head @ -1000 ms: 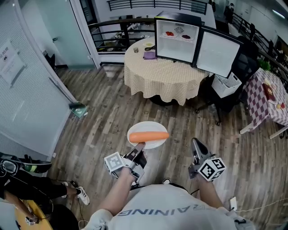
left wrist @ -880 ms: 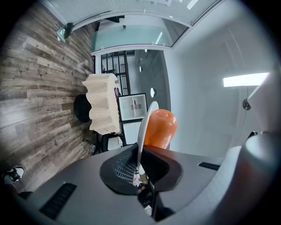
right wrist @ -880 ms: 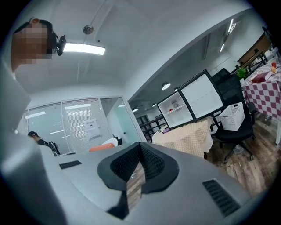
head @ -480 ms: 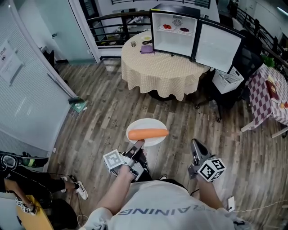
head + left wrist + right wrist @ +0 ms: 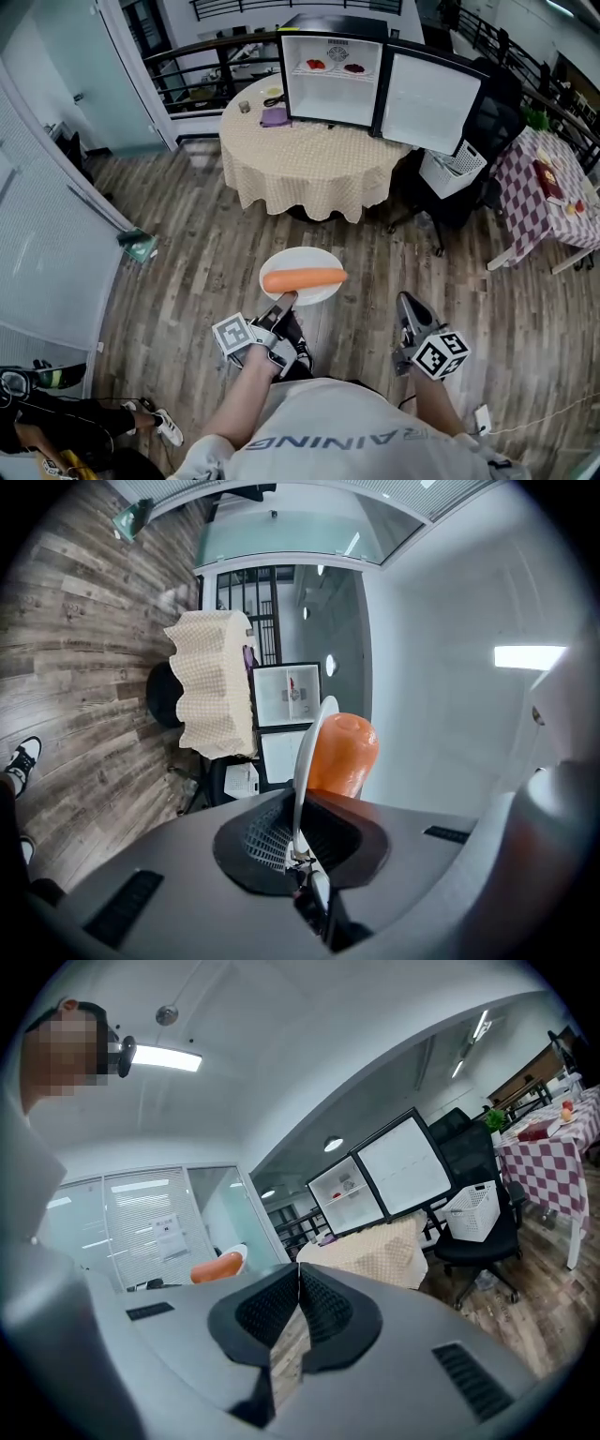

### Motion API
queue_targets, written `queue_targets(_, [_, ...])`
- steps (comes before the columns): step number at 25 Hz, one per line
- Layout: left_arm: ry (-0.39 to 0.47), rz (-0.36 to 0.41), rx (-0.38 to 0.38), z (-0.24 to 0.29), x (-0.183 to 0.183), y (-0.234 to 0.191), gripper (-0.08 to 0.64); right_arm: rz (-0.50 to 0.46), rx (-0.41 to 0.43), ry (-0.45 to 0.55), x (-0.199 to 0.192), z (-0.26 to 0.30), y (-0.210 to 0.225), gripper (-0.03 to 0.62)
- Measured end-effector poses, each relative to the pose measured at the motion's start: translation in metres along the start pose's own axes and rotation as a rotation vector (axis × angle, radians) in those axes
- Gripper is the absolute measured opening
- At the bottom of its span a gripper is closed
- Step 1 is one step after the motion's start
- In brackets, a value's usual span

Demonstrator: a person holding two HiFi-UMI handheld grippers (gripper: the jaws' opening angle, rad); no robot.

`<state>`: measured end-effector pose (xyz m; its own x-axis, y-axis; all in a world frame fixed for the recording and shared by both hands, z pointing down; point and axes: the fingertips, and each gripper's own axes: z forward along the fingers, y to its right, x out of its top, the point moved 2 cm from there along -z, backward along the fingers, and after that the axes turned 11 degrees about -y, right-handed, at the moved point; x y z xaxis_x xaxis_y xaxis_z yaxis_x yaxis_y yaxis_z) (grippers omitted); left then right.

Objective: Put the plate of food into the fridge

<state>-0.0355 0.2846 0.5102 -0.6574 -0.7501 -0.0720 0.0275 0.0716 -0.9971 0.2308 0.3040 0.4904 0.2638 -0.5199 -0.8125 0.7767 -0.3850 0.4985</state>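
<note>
The right gripper [image 5: 298, 1277], jaws together, points toward the open fridge [image 5: 349, 1194].

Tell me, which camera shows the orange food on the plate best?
The head view: the orange food lies full length on the plate. The left gripper view shows only one end; the right gripper view a small distant glimpse.

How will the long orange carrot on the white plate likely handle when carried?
The long orange carrot is rounded and lies loose, so it would probably roll if the round white plate tilts. The left gripper pinches only one rim edge, so tilting seems possible. The carrot looks stiff.
</note>
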Motion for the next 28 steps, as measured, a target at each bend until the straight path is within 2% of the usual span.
queue_targets(8, [-0.021, 0.007, -0.005, 0.027, 0.081, -0.005, 0.02, -0.018, -0.004, 0.001, 0.037, 0.083, -0.005, 0.023])
queue_targets(14, [-0.029, -0.011, -0.006, 0.035, 0.134, -0.011, 0.02, -0.024, -0.016, -0.013, 0.053, 0.134, -0.016, 0.023])
queue_targets(17, [-0.04, 0.008, 0.001, 0.036, 0.158, -0.015, 0.02, -0.028, -0.019, -0.008, 0.059, 0.156, -0.022, 0.023])
queue_targets(20, [-0.043, 0.018, 0.007, 0.038, 0.176, -0.019, 0.02, -0.019, -0.028, -0.021, 0.06, 0.175, -0.025, 0.023])
queue_targets(28, [-0.01, -0.052, 0.003, 0.045, 0.199, -0.035, 0.02, -0.034, -0.014, -0.086, 0.065, 0.215, -0.024, 0.023])
